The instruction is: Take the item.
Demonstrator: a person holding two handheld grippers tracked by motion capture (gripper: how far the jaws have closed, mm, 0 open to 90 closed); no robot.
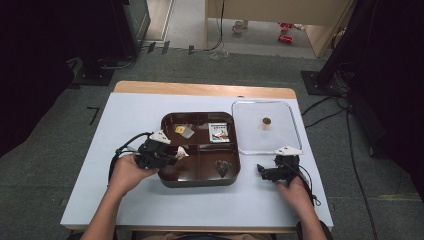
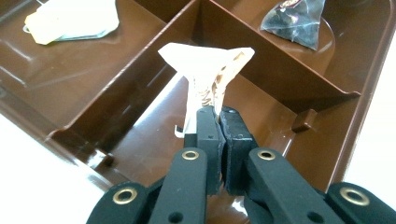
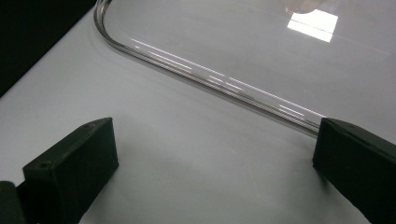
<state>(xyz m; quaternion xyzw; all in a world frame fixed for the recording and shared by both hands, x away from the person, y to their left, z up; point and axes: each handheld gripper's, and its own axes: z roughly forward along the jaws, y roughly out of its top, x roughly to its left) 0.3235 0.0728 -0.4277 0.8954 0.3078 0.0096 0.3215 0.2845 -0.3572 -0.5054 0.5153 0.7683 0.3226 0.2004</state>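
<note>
My left gripper [image 1: 175, 156] [image 2: 218, 114] is shut on a pale translucent pyramid sachet [image 1: 181, 152] [image 2: 205, 63]. It holds the sachet just above the near-left compartment of a brown divided tray [image 1: 200, 183] [image 2: 116, 107]. A dark pyramid sachet [image 1: 222, 167] [image 2: 294, 23] lies in the near-right compartment. In the far-left compartment lies a yellowish flat sachet [image 1: 184, 131] [image 2: 70, 21], and a printed packet [image 1: 218, 132] is in the far-right one. My right gripper [image 1: 261, 170] [image 3: 215, 154] rests open on the white table, with nothing between its jaws.
A clear plastic lid [image 1: 250, 135] [image 3: 224, 46] lies right of the tray, with a small brown object [image 1: 266, 121] on it. Its near rim runs just ahead of my right gripper. The white tabletop [image 1: 130, 120] ends in a wooden far edge.
</note>
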